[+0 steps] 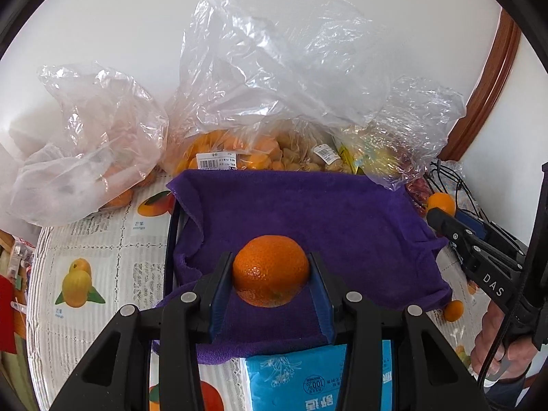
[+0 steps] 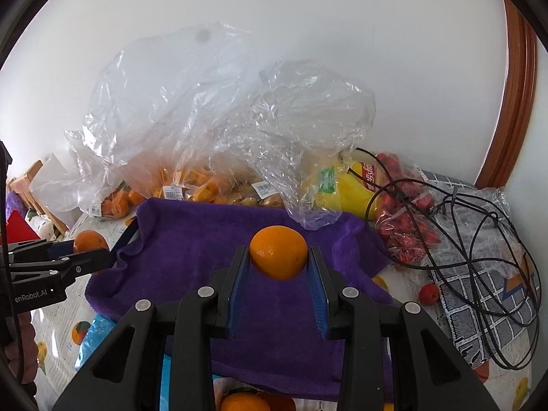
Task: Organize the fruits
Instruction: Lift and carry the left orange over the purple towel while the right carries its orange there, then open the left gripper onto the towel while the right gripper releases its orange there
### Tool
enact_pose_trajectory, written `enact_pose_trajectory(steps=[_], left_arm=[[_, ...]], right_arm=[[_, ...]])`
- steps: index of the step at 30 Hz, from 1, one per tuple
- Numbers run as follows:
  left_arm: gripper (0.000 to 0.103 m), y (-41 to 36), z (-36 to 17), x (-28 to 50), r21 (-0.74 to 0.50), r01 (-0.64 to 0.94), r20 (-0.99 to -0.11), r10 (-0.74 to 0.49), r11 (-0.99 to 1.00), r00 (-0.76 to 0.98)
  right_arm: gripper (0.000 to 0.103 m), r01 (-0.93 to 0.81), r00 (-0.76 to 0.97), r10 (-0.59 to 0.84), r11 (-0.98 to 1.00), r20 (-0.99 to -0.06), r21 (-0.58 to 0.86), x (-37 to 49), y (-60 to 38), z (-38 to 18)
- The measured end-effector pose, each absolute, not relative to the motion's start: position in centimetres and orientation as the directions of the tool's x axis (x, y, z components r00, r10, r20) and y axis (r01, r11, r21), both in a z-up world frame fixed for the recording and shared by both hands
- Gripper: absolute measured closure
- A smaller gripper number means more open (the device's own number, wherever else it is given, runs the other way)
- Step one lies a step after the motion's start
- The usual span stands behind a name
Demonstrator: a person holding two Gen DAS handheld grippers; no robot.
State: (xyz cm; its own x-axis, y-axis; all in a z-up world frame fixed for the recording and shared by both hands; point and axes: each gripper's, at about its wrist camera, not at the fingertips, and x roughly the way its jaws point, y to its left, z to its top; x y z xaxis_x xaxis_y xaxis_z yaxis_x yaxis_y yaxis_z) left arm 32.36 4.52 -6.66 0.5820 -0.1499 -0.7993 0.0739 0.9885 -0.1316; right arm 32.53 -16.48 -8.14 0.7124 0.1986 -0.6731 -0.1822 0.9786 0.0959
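Observation:
My left gripper [image 1: 271, 267] is shut on a dark orange mandarin [image 1: 270, 270] and holds it over the near part of a purple towel [image 1: 308, 212] that lines a tray. My right gripper [image 2: 278, 257] is shut on a lighter orange [image 2: 278, 251] over the same purple towel [image 2: 191, 260]. The right gripper also shows in the left wrist view [image 1: 441, 210] with its orange [image 1: 441, 202], and the left gripper shows in the right wrist view [image 2: 92, 251] with its mandarin [image 2: 89, 240].
Clear plastic bags of oranges [image 1: 222, 154] and other fruit [image 2: 404, 205] stand behind the towel against the wall. A blue tissue pack [image 1: 308, 380] lies in front. Black cables [image 2: 479, 239] lie at right. A small orange [image 1: 453, 310] and a small red fruit [image 2: 428, 294] lie on the printed tablecloth [image 1: 102, 257].

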Motion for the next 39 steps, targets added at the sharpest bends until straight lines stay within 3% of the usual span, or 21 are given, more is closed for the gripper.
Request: enact_pose_trajectory(steps=[24,39], left_arm=[[0.062,5.4,-13.4,38.1,-0.126,0.013,-0.876,-0.117,0.992,0.468],[0.062,5.5,-13.0,38.3,-0.123,-0.002,-0.874,-0.107,0.992,0.473]], right_arm=[[0.069,-0.212,0.587,0.185,0.975,-0.788,0.07,38.5,-16.6,-14.1],[0.066,-0.23,0.572,0.193,0.971,-0.797,0.07,37.9,-16.2,-13.9]])
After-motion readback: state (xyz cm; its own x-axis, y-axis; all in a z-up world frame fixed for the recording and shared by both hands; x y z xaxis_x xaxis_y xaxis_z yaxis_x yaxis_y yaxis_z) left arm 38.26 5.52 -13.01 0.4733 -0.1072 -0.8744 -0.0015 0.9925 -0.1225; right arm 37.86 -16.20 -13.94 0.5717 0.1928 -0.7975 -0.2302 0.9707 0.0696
